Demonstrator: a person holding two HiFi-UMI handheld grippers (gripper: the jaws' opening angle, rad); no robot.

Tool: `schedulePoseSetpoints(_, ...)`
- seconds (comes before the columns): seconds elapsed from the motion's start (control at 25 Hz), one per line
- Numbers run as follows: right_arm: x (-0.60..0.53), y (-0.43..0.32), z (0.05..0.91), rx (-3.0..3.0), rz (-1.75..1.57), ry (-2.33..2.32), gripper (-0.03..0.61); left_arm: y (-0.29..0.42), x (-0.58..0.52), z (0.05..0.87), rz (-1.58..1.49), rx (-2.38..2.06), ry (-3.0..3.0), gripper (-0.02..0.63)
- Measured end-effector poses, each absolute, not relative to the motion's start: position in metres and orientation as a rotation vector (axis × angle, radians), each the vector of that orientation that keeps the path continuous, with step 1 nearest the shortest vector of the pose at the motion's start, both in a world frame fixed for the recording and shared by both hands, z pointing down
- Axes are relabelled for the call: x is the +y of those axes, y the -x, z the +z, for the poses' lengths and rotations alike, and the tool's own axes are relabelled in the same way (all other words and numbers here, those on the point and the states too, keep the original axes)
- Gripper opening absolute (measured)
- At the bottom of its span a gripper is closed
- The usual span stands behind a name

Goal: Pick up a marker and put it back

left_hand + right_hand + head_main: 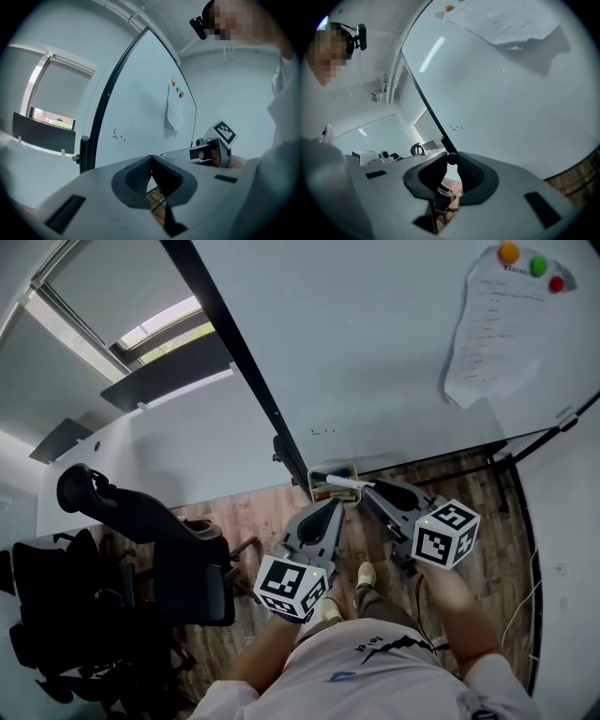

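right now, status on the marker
Left gripper shut, empty. Right gripper shut on marker, at the tray. Nothing in the way.

Seen from above, the right gripper (pixel 368 489) grips a white marker (pixel 345 482) over a marker holder (pixel 313 487) at centre, with the left gripper (pixel 335 506) at six o'clock, a pinned paper (pixel 487 334) at two and an office chair (pixel 187 568) at eight.
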State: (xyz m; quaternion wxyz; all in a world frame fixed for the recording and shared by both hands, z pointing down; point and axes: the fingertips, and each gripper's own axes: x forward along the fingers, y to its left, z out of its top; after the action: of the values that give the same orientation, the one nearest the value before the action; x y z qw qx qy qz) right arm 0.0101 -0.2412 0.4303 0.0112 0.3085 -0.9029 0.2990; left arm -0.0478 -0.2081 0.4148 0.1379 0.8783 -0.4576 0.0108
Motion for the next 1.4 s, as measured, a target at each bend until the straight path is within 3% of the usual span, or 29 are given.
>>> schedulePoseSetpoints(0.6, -0.174, -0.013, 0.374, -2.877, 0.796, -1.108, 0.075, 0.047, -0.141, 0.354, -0.039, -1.199, -2.719, 0.011)
schedulePoseSetpoints(1.4, -0.163, -0.022, 0.384, -2.842, 0.814, -1.17, 0.075, 0.058, -0.138, 0.366, -0.045, -1.268, -2.66, 0.011)
